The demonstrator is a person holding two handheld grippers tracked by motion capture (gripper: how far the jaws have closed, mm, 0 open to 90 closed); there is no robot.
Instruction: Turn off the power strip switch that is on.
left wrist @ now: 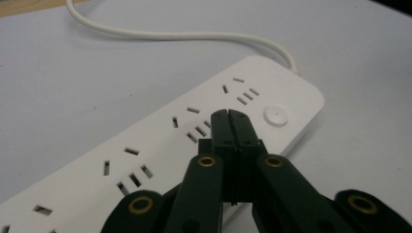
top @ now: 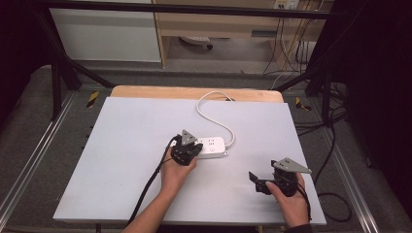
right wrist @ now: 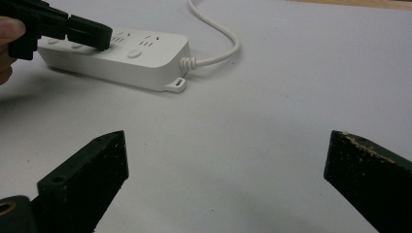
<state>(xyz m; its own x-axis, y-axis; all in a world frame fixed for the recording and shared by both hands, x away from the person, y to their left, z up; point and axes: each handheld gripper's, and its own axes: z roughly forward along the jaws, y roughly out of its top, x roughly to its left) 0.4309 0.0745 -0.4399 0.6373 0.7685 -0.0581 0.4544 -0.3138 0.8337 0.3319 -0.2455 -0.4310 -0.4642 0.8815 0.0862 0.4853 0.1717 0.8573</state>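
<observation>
Your left gripper (left wrist: 227, 112) has its jaws pressed together over the power strip (left wrist: 160, 141), button (left wrist: 275, 116) at two o'clock; your right gripper (right wrist: 226, 160) is spread wide.

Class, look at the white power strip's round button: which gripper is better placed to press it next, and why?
Left. The left gripper, jaws shut, is poised over the power strip just short of its round button. The right gripper sits open on the bare table, well away.

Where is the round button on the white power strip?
In the left gripper view, the round button sits on top of the power strip, near the end where the cord comes out, just right of the left hand-held gripper tips.
</observation>
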